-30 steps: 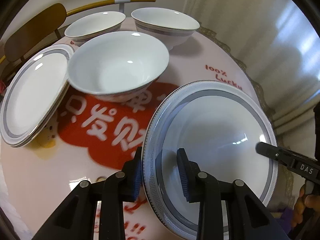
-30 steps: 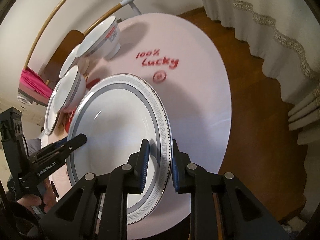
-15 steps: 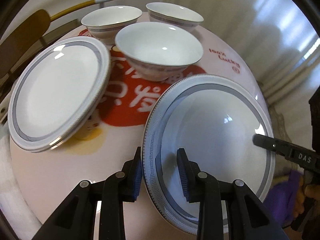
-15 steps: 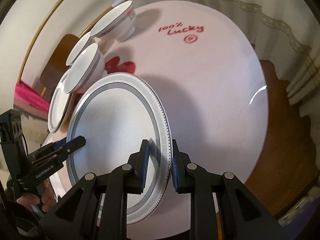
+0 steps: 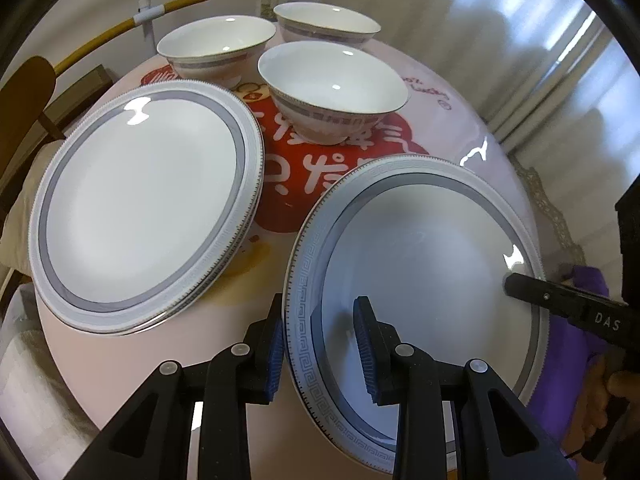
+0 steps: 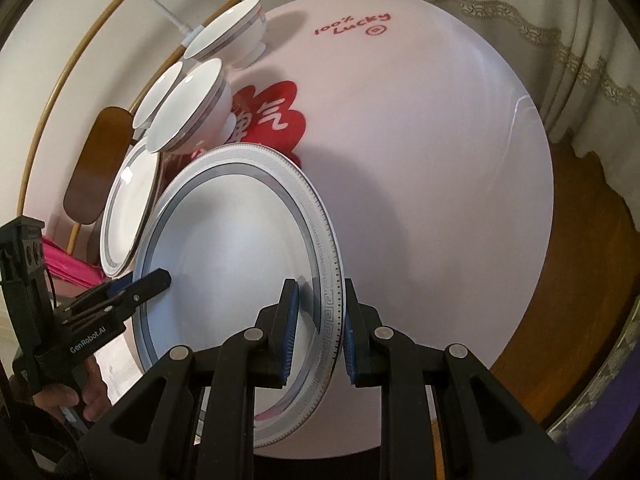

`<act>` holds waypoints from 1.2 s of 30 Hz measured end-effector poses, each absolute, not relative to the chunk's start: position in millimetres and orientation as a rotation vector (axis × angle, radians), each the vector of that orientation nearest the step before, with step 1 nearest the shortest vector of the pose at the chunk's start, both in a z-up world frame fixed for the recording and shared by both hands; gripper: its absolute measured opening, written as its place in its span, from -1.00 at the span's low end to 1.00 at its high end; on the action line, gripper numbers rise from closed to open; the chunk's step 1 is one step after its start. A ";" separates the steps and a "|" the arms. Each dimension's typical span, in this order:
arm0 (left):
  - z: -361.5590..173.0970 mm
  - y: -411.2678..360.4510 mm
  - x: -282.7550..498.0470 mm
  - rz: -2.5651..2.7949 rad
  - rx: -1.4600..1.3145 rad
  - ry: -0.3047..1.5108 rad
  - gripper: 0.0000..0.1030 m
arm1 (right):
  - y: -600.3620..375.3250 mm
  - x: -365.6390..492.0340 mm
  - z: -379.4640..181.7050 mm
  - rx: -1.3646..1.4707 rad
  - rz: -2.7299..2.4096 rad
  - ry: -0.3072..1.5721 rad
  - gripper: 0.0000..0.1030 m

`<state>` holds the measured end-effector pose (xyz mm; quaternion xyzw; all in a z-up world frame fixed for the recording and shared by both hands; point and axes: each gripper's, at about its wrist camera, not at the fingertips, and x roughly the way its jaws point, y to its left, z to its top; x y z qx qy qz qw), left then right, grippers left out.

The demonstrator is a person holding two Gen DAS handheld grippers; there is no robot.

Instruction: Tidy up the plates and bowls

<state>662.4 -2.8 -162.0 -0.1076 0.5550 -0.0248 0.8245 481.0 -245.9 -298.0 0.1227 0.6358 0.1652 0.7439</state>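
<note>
Left gripper point(image 5: 318, 344) and right gripper point(image 6: 318, 330) each clench opposite rims of the white grey-banded porcelain plate point(image 5: 420, 264), held above the round pink table point(image 6: 440, 160). White plate stack point(image 5: 140, 208) sits at 10 o'clock. Risk: uneven pull between grippers lets the glazed rim slip, or it clips the nearest white bowl point(image 5: 336, 88).

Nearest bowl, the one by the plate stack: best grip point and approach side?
Likely the rim of the nearest bowl, pinched over its near wall, one finger inside and one outside. It stands upright with a thin flared lip and a narrow foot, so there's no side hold. Come from above on the held plate's side; the plate stack crowds its left.
</note>
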 end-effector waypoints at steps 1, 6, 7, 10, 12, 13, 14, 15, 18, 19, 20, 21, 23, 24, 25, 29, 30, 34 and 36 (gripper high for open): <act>-158.9 -1.9 659.1 -0.055 -0.226 1.175 -0.45 | -245.1 480.9 -297.2 0.271 0.364 1.392 -0.61; -147.0 6.3 650.0 -0.030 -0.241 1.161 -0.45 | -238.5 479.8 -292.9 0.276 0.402 1.391 -0.61; -144.1 7.6 647.2 -0.024 -0.243 1.156 -0.45 | -235.3 481.2 -292.5 0.271 0.411 1.392 -0.61; -134.7 14.0 638.4 0.006 -0.261 1.138 -0.45 | -227.0 482.2 -290.8 0.262 0.451 1.400 -0.61; -127.4 19.2 632.4 0.025 -0.274 1.129 -0.45 | -220.7 481.6 -290.8 0.263 0.476 1.406 -0.61; -123.5 23.4 629.5 0.031 -0.278 1.124 -0.45 | -216.6 481.0 -290.7 0.265 0.487 1.410 -0.61; -120.1 28.4 626.7 0.038 -0.280 1.120 -0.45 | -212.4 480.8 -290.7 0.264 0.495 1.413 -0.61; -117.3 33.8 624.3 0.043 -0.279 1.118 -0.45 | -205.9 480.6 -290.3 0.264 0.504 1.413 -0.61; -112.2 52.1 615.7 0.047 -0.275 1.117 -0.45 | -189.5 480.5 -290.0 0.266 0.513 1.413 -0.61; -110.0 56.1 613.7 0.047 -0.275 1.116 -0.45 | -181.6 481.4 -290.2 0.267 0.513 1.412 -0.61; -108.8 63.6 612.9 0.045 -0.270 1.116 -0.45 | -175.5 481.2 -290.2 0.270 0.513 1.409 -0.61; -107.5 70.2 612.8 0.040 -0.266 1.118 -0.45 | -166.7 481.6 -290.2 0.274 0.506 1.406 -0.61; -104.0 84.3 612.8 0.030 -0.255 1.117 -0.45 | -153.0 482.1 -290.0 0.287 0.491 1.402 -0.61; -102.2 91.2 612.6 0.026 -0.251 1.116 -0.45 | -146.8 482.3 -289.7 0.290 0.488 1.399 -0.61; -100.6 98.8 612.7 0.022 -0.251 1.113 -0.45 | -137.7 482.6 -289.7 0.294 0.485 1.396 -0.61; -97.2 131.4 618.4 0.005 -0.232 1.108 -0.45 | -106.2 483.2 -290.2 0.309 0.467 1.388 -0.61; -97.0 139.3 619.9 0.003 -0.230 1.108 -0.45 | -100.7 482.9 -290.4 0.312 0.463 1.386 -0.61; -96.8 165.7 627.4 -0.010 -0.219 1.108 -0.45 | -74.9 487.4 -292.7 0.322 0.429 1.383 -0.61; -98.5 175.4 632.3 -0.019 -0.215 1.109 -0.45 | -66.3 489.7 -294.5 0.325 0.407 1.382 -0.60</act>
